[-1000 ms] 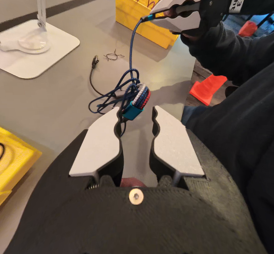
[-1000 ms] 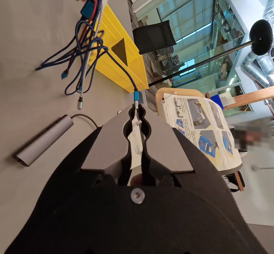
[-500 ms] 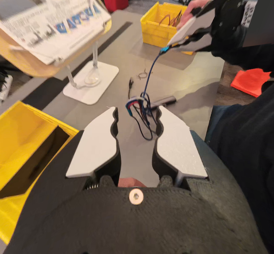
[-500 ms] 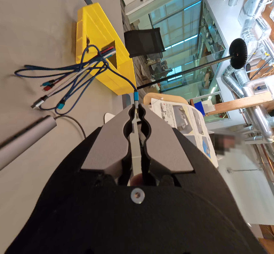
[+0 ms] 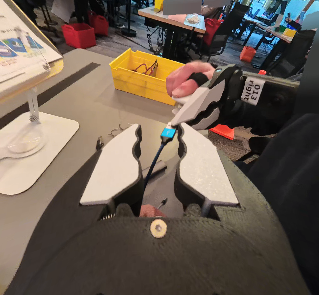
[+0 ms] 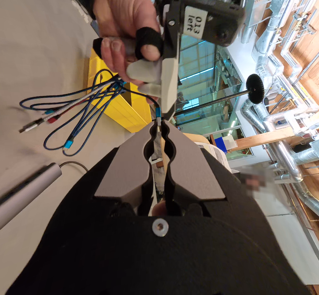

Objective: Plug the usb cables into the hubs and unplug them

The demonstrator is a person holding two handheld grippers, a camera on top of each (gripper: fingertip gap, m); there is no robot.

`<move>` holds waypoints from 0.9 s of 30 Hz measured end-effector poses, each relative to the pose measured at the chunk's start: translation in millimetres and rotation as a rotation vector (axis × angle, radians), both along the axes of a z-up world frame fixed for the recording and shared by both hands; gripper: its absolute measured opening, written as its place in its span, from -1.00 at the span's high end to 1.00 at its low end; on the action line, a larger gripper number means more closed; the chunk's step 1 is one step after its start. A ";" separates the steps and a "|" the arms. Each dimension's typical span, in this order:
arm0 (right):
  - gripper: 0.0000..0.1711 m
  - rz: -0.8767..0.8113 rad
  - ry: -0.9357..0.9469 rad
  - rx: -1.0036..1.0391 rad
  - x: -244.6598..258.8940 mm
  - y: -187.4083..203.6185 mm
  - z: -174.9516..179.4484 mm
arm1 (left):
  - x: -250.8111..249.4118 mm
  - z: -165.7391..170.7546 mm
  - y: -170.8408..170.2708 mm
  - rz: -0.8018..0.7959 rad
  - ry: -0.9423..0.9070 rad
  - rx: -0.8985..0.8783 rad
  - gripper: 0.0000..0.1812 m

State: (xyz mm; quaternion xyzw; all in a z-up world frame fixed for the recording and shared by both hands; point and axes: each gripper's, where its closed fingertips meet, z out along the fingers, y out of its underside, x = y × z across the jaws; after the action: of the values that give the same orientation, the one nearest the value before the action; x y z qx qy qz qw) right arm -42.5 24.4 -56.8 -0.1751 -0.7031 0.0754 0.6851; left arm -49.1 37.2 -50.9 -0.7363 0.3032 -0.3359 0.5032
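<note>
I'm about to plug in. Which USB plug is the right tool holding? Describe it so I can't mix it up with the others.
Start at the grey table and the bundle of braided cables fanned across it beside the yellow bin. One dark blue strand rises from it to the right tool, shut on that plug's metal tip. Your plug is the blue-shelled USB plug, the only one off the table.

The USB cable (image 5: pixel 156 160) wears dark blue braided cloth with a glossy blue metallic plug collar (image 5: pixel 168 133). The hub (image 6: pixel 29 185) looks brushed metal, the yellow bin (image 5: pixel 145 78) smooth plastic, the table (image 5: pixel 82 107) matt grey.
</note>
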 end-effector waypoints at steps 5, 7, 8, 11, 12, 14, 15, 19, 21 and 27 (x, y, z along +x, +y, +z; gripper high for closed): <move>0.97 0.018 0.065 -0.088 3.7 2.1 5.7 | 4.8 -13.5 -4.6 -0.049 -0.105 -0.051 0.68; 0.97 0.030 0.090 -0.138 5.7 3.0 7.4 | 7.4 -9.5 -7.4 -0.062 -0.174 -0.027 0.72; 0.97 0.034 0.099 -0.140 6.1 2.1 7.2 | 9.2 -5.5 -9.1 -0.074 -0.226 -0.020 0.74; 0.97 0.064 0.123 -0.178 7.2 -3.2 9.2 | 11.9 0.4 -12.9 -0.115 -0.328 -0.014 0.81; 0.97 0.066 0.126 -0.174 7.8 -3.6 9.3 | 13.0 0.1 -14.4 -0.129 -0.341 -0.022 0.82; 0.98 0.071 0.126 -0.175 8.7 -4.2 8.7 | 14.1 -0.5 -15.4 -0.135 -0.345 -0.020 0.83; 0.98 0.070 0.126 -0.170 9.1 -4.4 8.2 | 14.7 -0.7 -15.9 -0.138 -0.348 -0.024 0.83; 0.97 0.073 0.116 -0.157 10.0 -5.7 5.8 | 16.5 -2.4 -17.8 -0.145 -0.350 -0.021 0.85; 0.97 0.075 0.112 -0.157 10.1 -5.2 4.9 | 16.7 -3.3 -17.7 -0.139 -0.338 -0.001 0.85; 0.97 0.088 0.120 -0.176 9.7 -3.1 4.0 | 16.7 -4.2 -16.0 -0.101 -0.317 0.057 0.85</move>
State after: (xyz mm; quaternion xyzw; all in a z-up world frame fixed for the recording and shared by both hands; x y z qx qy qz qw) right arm -32.8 21.3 -52.7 -0.1985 -0.6584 0.1773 0.7040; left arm -32.4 21.2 -55.1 -0.6434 0.2660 -0.4640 0.5478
